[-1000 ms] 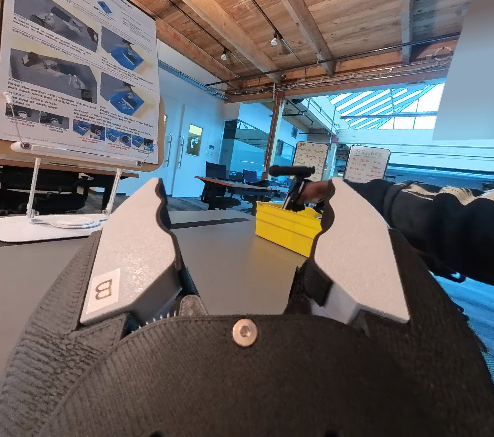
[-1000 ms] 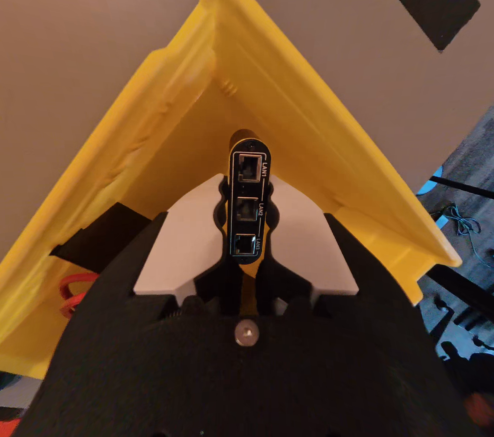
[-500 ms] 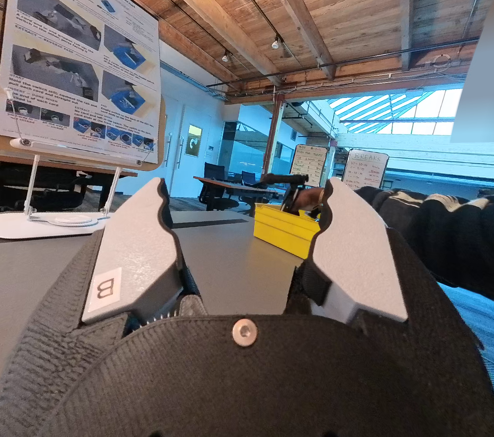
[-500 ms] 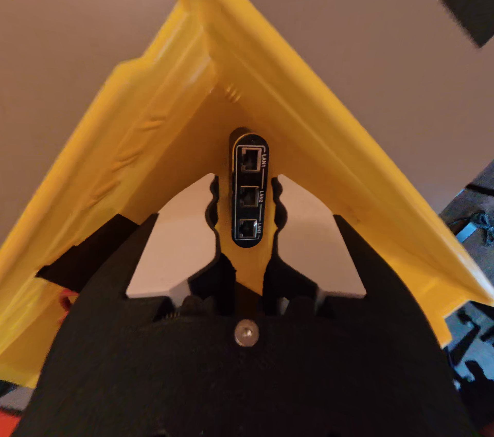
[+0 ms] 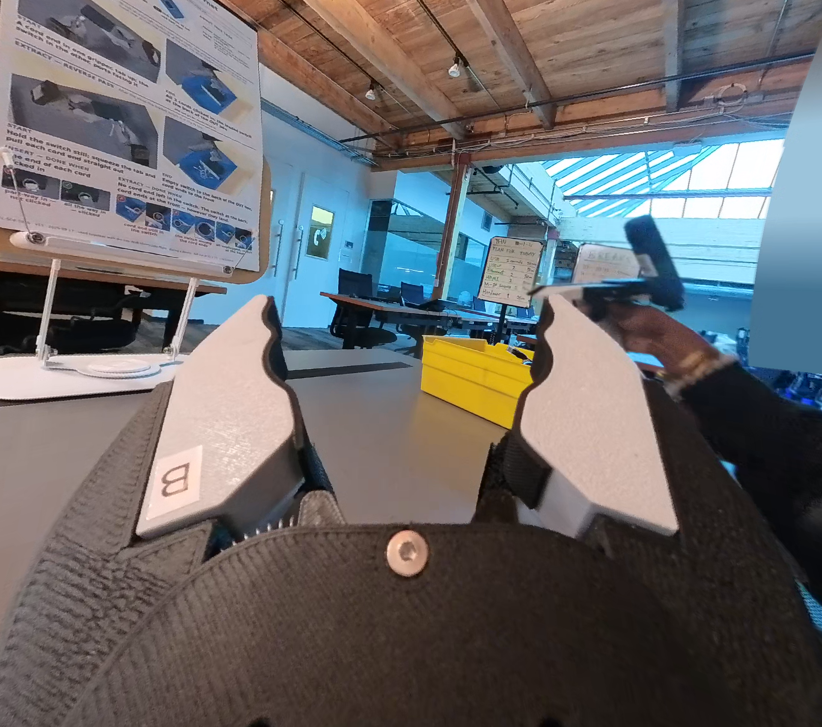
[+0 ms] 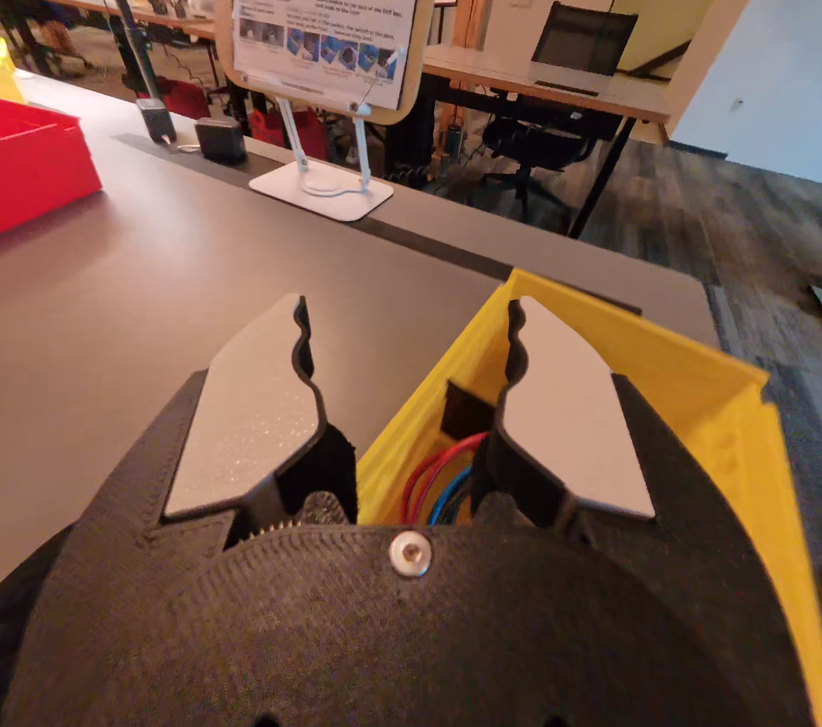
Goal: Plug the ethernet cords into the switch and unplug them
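Seemingly little is done: both my left gripper (image 5: 407, 354) and right gripper (image 6: 407, 343) gape empty, coiled red and blue cords (image 6: 438, 479) lie unplugged in the yellow plastic bin (image 6: 694, 390).

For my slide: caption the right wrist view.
Open right claw above yellow plastic bin holding red and blue cords.

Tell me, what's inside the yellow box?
The yellow box holds red cords and blue cords, plus a black piece against its wall. The right gripper hides the rest.

1 yellow bin (image 6: 694, 354) | 1 red bin (image 6: 40, 167) | 2 whiteboards (image 5: 511, 272) | 1 instr. sheet (image 6: 320, 3)
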Motion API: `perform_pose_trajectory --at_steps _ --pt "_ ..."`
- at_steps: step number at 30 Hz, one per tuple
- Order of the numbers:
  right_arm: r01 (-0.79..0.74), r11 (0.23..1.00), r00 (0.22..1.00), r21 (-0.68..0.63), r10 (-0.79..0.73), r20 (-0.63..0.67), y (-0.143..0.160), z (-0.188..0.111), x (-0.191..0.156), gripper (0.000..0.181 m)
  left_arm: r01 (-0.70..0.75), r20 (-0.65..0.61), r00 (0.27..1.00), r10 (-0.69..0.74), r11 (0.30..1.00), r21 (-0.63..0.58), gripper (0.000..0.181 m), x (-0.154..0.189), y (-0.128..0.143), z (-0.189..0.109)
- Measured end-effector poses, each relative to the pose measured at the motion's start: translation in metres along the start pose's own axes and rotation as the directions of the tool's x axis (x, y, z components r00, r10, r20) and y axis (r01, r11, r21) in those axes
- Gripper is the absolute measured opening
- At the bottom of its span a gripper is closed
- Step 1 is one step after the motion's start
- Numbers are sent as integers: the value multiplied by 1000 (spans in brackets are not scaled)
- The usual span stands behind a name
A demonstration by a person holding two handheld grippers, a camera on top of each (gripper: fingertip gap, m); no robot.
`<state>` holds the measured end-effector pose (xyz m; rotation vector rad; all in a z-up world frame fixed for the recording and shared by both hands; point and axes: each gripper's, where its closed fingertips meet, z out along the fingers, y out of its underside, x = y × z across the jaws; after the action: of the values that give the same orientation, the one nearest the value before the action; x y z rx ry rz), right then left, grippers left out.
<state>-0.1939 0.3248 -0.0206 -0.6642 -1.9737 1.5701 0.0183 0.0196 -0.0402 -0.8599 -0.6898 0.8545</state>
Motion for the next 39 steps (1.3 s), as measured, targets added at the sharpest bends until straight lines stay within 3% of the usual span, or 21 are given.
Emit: perform_pose_trajectory --at_steps 3,8,15,16,21,22,25,30,39 --pt "-39 997 999 -71 40 3 44 -27 -28 95 -1 -6 1000 1 1000 -9 108 2 2 1" --pt "-25 958 999 -286 31 16 105 -43 -62 103 -19 1 1000 19 1000 -16 108 1 3 2" --pt "44 913 999 -405 -42 13 141 -20 -87 107 -13 3 1000 13 1000 -15 108 1 4 1" --pt "63 904 997 -423 -73 -9 145 -17 -84 101 -12 4 1000 12 1000 -14 107 1 3 1" --pt "159 883 947 -441 -264 -185 142 -11 -50 23 -1 3 1000 1 1000 -10 107 1 3 1" --pt "177 886 944 -428 -276 -181 140 -8 -49 17 2 2 1000 -2 1000 -10 107 1 3 1" --pt "153 905 967 -397 -221 -130 136 7 -60 20 2 3 1000 -2 1000 -12 107 1 3 2" --pt "248 865 953 -435 -298 -50 130 30 -82 24 -3 2 1000 3 1000 -13 107 2 3 1" --pt "307 874 951 -377 -297 85 115 72 -143 24 0 3 1000 0 1000 -11 107 1 3 1"
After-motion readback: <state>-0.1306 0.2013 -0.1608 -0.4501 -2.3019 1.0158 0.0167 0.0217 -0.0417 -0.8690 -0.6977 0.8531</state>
